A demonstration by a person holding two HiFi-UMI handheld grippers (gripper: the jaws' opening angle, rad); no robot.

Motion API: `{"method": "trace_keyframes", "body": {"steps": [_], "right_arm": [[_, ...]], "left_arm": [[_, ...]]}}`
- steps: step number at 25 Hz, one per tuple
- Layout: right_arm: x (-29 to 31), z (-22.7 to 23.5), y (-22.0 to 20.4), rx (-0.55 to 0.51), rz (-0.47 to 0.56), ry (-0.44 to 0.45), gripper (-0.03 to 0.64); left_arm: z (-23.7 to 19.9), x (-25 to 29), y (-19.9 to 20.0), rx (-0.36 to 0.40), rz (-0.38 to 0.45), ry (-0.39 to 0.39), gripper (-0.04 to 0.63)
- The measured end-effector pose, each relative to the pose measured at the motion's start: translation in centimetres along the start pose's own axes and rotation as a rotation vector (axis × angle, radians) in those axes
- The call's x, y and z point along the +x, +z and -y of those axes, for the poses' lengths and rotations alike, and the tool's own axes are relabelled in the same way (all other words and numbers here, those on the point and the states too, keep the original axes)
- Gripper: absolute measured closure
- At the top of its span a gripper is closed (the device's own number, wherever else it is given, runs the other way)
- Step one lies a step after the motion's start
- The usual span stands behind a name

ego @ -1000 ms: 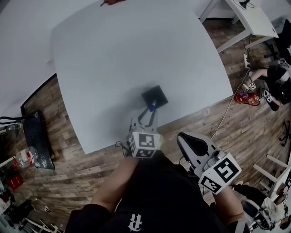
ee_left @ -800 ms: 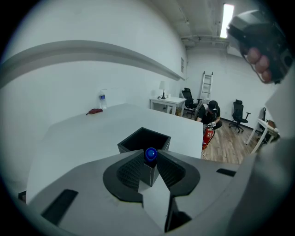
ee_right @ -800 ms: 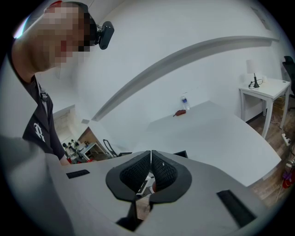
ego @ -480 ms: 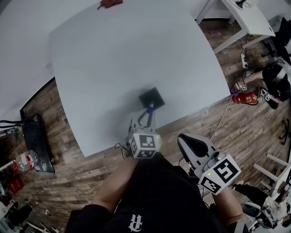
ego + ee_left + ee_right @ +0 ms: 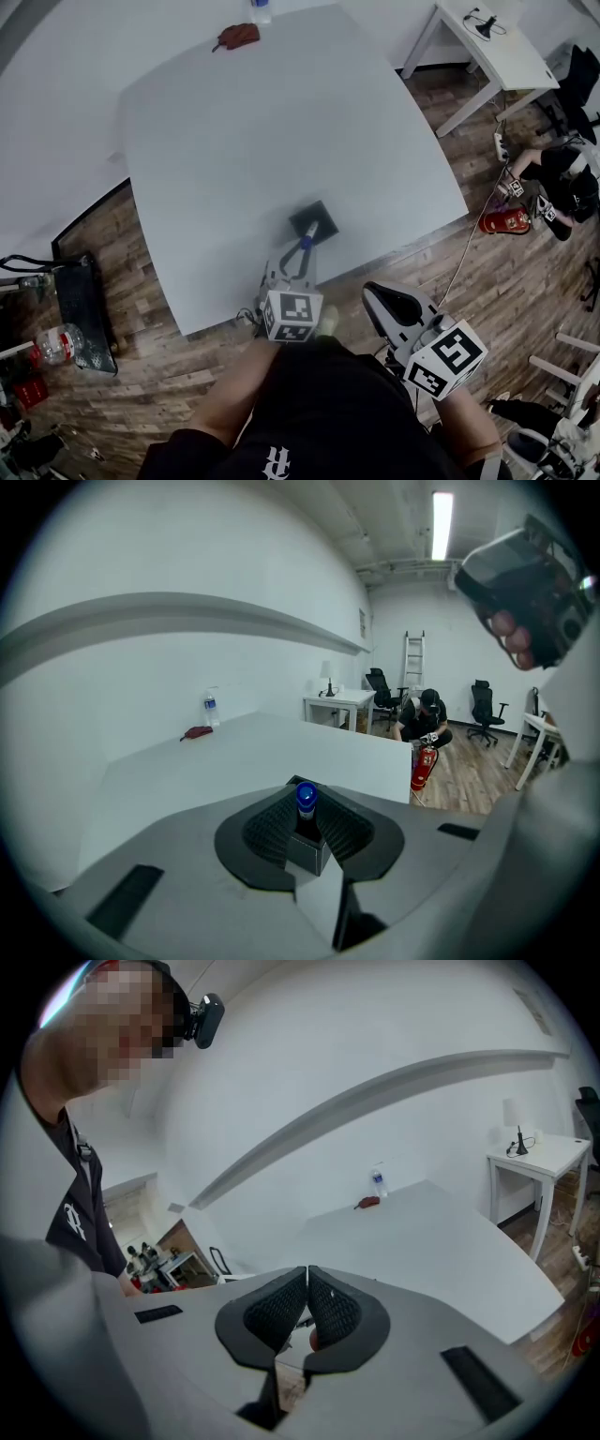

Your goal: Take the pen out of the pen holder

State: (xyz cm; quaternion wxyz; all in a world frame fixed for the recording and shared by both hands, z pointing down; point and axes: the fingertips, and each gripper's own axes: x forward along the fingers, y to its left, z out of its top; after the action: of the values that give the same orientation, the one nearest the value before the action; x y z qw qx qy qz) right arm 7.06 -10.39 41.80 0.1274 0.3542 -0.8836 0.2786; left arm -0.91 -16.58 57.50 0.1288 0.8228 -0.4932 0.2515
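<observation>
Left gripper (image 5: 305,825), jaws spread, straddles blue-capped pen (image 5: 306,799) in square black pen holder (image 5: 319,217). Right gripper (image 5: 307,1302) pressed together, empty. Risk: off-centre closing probably tips the holder.

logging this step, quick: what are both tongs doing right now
Left tongs: open, pads either side of the blue-capped pen in its holder, not gripping it.
Right tongs: closed, empty.

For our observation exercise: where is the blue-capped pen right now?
In the left gripper view, the pen stands in the pen holder, between the left gripper's open jaws.
</observation>
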Motion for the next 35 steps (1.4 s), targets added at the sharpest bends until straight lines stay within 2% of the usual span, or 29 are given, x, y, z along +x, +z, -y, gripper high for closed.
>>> {"method": "trace_keyframes", "body": {"steps": [18, 29, 35], "right_arm": [[-1.7, -2.1, 1.2, -0.098, 0.057, 0.028, 0.600], [-2.7, -3.6, 2.5, -0.168, 0.101, 0.049, 0.600], [-3.4, -4.5, 3.8, -0.226, 0.141, 0.061, 0.600]], "left_arm": [[0.3, -7.5, 5.2, 0.013, 0.134, 0.042, 0.529], [0.9, -14.0, 10.8, 0.054, 0.271, 0.051, 0.529], [1.9, -18.1, 13.4, 0.052, 0.346, 0.034, 0.529]]}}
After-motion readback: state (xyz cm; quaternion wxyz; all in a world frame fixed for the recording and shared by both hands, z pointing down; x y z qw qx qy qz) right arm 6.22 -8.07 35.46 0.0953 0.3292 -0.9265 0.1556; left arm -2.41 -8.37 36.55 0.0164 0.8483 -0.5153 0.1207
